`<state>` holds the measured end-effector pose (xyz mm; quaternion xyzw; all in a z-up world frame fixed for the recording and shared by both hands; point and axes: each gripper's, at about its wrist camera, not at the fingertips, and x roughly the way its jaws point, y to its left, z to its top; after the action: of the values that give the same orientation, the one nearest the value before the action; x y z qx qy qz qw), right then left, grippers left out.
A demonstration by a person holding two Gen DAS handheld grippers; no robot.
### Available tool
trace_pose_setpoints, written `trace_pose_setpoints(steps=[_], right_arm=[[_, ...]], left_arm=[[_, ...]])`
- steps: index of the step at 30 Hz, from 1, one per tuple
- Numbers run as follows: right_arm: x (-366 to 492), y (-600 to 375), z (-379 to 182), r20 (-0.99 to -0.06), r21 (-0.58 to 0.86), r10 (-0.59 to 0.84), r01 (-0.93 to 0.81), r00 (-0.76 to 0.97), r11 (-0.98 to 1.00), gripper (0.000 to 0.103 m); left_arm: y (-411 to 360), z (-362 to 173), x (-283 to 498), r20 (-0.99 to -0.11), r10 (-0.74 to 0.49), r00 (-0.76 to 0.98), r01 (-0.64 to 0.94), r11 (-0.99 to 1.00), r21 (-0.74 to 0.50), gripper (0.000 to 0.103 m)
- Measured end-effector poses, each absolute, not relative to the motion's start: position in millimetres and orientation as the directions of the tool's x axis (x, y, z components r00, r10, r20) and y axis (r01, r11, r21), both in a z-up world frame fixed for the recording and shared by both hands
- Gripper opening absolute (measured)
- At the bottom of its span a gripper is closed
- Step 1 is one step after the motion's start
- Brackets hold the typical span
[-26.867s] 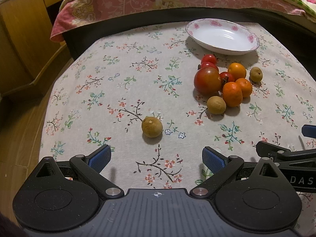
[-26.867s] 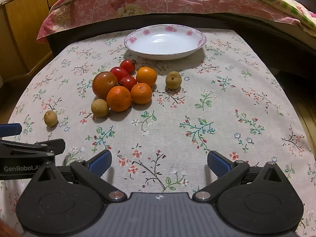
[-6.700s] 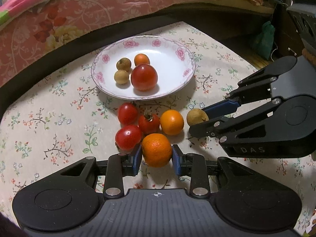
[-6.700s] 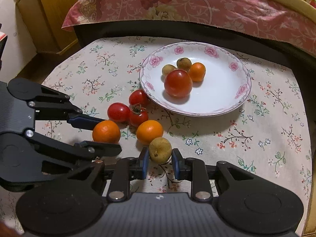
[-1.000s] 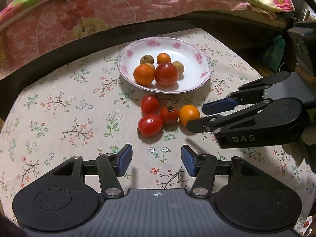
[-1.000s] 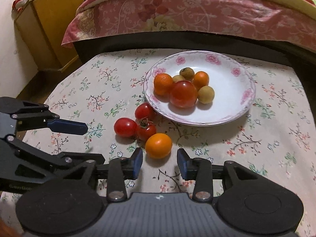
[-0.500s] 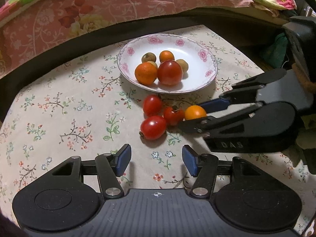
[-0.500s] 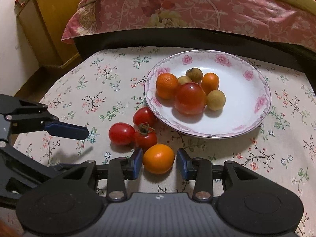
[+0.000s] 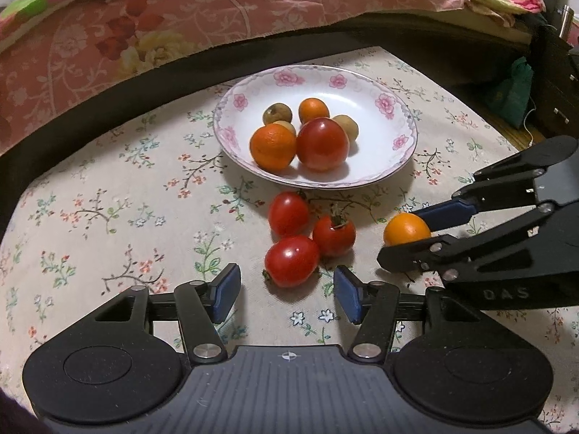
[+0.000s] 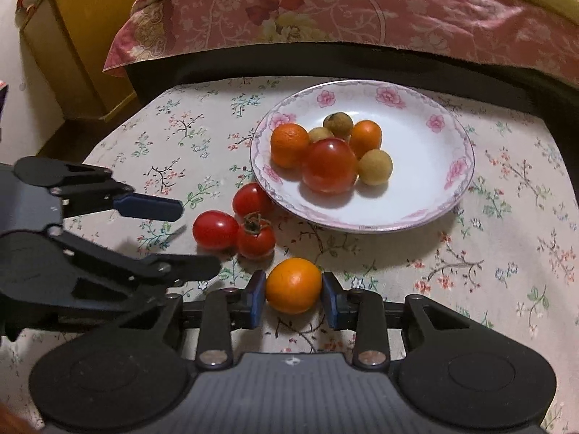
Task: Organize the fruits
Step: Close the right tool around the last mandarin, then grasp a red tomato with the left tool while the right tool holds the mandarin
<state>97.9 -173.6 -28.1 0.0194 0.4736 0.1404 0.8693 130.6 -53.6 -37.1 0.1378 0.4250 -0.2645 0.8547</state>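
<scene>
The right tongs are closed narrowly around an orange; both blue pads touch its sides. The orange sits low over the worktop, which carries a floral cloth; whether the fruit rests on the cloth or is raised off it cannot be told. In the left wrist view the same orange shows between the blue pad and the black finger of the right tongs.

The left tongs stand wide and hold nothing. Their pads flank the nearest of three tomatoes without touching it.

The three tomatoes lie in a tight cluster on the cloth, between the tongs and the plate. One tomato with a stem touches its two neighbours. The farthest tomato lies just beside the plate rim.

The plate is white with pink flowers on its rim. It holds a large tomato at the front, a rough-skinned orange to its left, a smaller orange behind it, and three small brown fruits around them. These fruits are grouped on the left half of the plate.

Beyond the worktop stands a bed with a pink floral cover. A wooden cabinet stands at far left.
</scene>
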Motion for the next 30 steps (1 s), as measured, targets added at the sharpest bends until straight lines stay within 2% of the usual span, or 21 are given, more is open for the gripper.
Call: trace_pose_setpoints(steps=[5, 7, 16, 23, 30], right_arm=[[93.6, -177.6, -29.8, -0.823, 0.179, 0.27, -0.222, 0.499, 0.958, 0.033], [91.9, -179.9, -29.3, -0.825, 0.187, 0.273, -0.216, 0.494, 0.958, 0.033], [90.0, -183.4, -28.5, -0.837, 0.188, 0.264, -0.201, 0.48, 0.961, 0.033], [82.4, -182.3, -26.2, -0.841, 0.184, 0.269, -0.219, 0.47, 0.958, 0.033], [74.3, -176.5, -26.6, -0.845, 0.15, 0.258, -0.256, 0.469, 0.955, 0.033]], left_arm=[[-57.1, -41.8, 136.2, -0.799, -0.332, 0.502, 0.566, 0.825, 0.013, 0.059], [-58.5, -41.0, 138.2, -0.799, -0.34, 0.497, 0.567, 0.824, 0.002, 0.05], [-58.9, -36.9, 130.6, -0.816, -0.325, 0.478, 0.573, 0.82, 0.01, 0.037], [-53.9, -26.6, 108.6, -0.822, -0.341, 0.456, 0.603, 0.798, 0.003, 0.035], [-55.4, -31.1, 106.2, -0.821, -0.32, 0.472, 0.607, 0.794, 0.039, 0.039]])
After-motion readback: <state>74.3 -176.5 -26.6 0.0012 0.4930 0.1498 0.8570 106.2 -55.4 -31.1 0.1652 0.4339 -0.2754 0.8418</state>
